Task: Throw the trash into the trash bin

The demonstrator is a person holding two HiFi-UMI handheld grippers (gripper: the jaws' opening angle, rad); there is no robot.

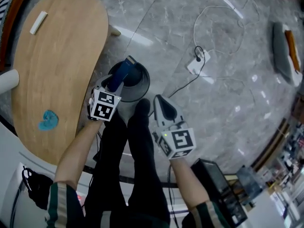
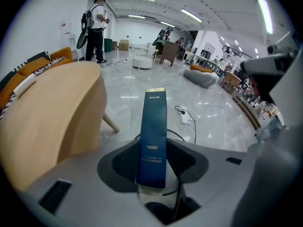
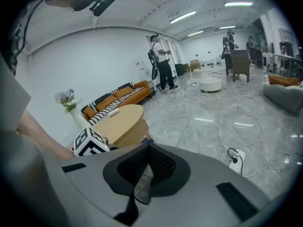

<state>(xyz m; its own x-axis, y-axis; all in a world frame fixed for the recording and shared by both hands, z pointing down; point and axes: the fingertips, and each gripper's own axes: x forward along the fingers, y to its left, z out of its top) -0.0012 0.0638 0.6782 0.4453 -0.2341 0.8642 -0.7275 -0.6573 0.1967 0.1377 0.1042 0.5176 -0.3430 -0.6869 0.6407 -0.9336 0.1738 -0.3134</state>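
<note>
The left tool [image 1: 115, 83] clenches the blue carton [image 1: 124, 69] over the trash bin [image 1: 146, 83], right of the counter [image 1: 57, 70]. Center it above the opening before releasing. The right tool [image 1: 159, 104] is closed and empty.

I'm looking steeply down at a grey marble floor [image 1: 228, 108]. My left hand-held gripper [image 1: 115, 83] is clamping a slim dark blue carton [image 1: 123, 70]. The carton's far end is overlapping the rim of a round dark trash bin [image 1: 141, 82], which is standing just beside a pale oval wooden bench [image 1: 61, 65]. On that bench a crumpled light blue scrap [image 1: 48, 120] is lying towards my end and a small white stick [image 1: 38, 22] is lying at the far end. My right hand-held gripper [image 1: 160, 103] is hovering near the bin's right side, its jaws tapering to a single point. Beyond the bin, a white power strip [image 1: 198, 63] is lying on the floor among looping cables.
</note>
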